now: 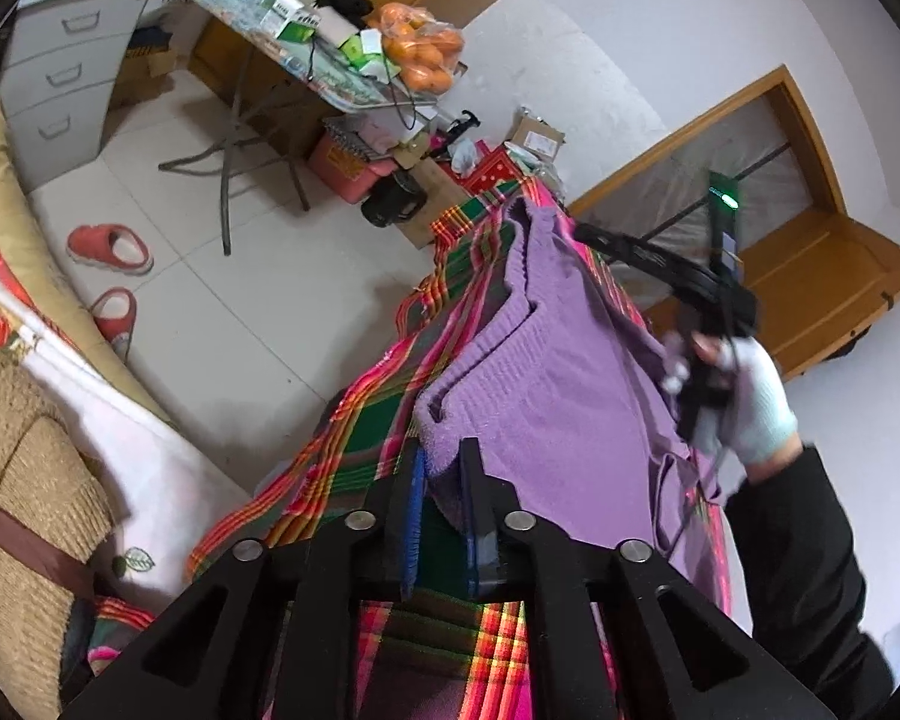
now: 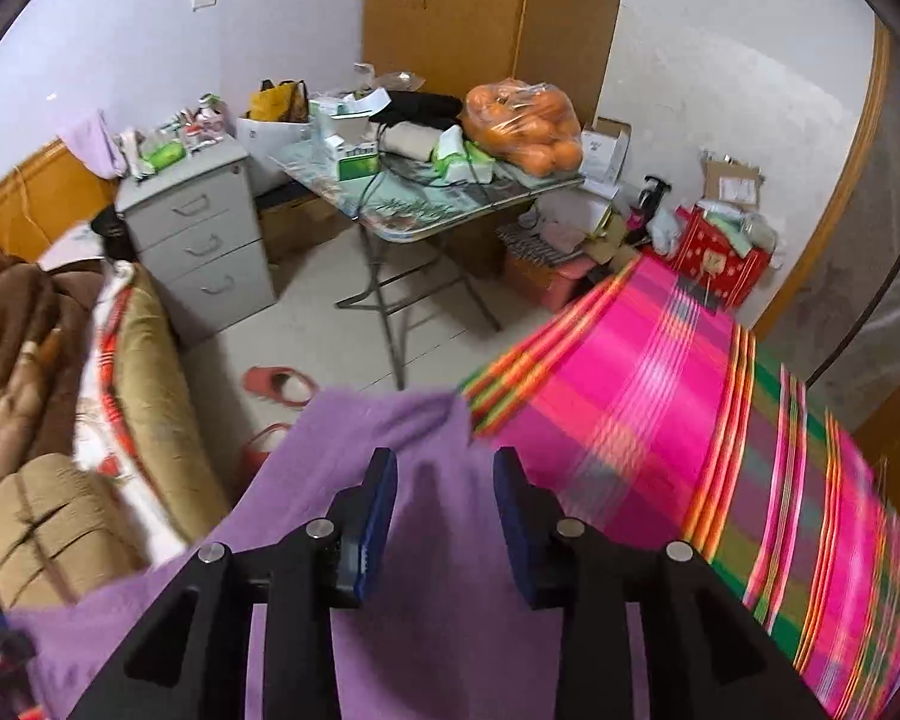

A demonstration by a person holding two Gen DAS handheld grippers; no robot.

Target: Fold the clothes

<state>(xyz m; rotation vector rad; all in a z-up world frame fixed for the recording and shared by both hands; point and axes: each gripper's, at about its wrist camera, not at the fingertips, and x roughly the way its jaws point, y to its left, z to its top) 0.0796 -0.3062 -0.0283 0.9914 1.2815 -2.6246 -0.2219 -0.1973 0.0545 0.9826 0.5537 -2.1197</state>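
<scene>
A: Where does the purple sweater (image 1: 546,372) lie?

B: Spread over the bright pink, green and orange plaid cloth (image 2: 660,396), which covers the surface below both grippers. From the left wrist view the knit runs away along the cloth, with a ribbed edge folded back near its middle.

A: And the left gripper (image 1: 444,468)?

B: Its jaws are nearly together, and a thick folded corner of the sweater is pinched between the blue pads.

A: The right gripper (image 2: 444,480)?

B: Its jaws stand apart. The purple fabric lies beneath and between them, but the pads do not press on it. In the left wrist view a gloved hand (image 1: 750,396) with a dark sleeve holds that gripper over the far side of the sweater.

A: What lies around?

B: A tiled floor beside the cloth, with red slippers (image 1: 111,249) on it. Past them stands a folding table (image 2: 450,204) crowded with boxes and a bag of oranges (image 2: 525,123). A grey drawer cabinet (image 2: 204,240) stands to the left of the table, and a wooden wardrobe (image 2: 486,6) rises behind. At the left edge there is bedding with a brown blanket (image 2: 18,324).
</scene>
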